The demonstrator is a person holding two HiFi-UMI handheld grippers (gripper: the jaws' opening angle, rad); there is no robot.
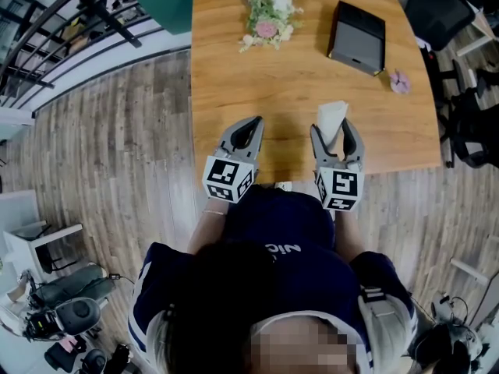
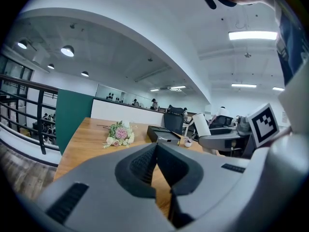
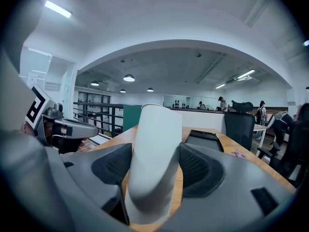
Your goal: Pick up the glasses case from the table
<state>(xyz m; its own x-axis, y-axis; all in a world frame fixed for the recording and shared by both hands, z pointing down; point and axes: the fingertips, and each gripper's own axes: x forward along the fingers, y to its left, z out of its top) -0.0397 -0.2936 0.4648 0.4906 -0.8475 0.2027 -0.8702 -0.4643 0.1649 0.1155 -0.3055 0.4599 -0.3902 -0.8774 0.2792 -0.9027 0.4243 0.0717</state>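
Observation:
The white glasses case [image 1: 333, 118] stands nearly upright between the jaws of my right gripper [image 1: 336, 131], just above the near edge of the wooden table [image 1: 234, 76]. In the right gripper view the case [image 3: 153, 134] fills the gap, and both pads of the right gripper [image 3: 154, 167] press on its sides. My left gripper [image 1: 248, 133] hovers beside it to the left, shut with nothing in it. The left gripper view shows its jaws [image 2: 155, 152] closed together, with the case [image 2: 201, 124] off to the right.
A dark rectangular box [image 1: 359, 36] lies at the table's far right. A small bouquet [image 1: 269, 18] lies at the far middle, and a little purple flower [image 1: 400, 82] near the right edge. Office chairs stand beyond the table's right side; a railing runs at the left.

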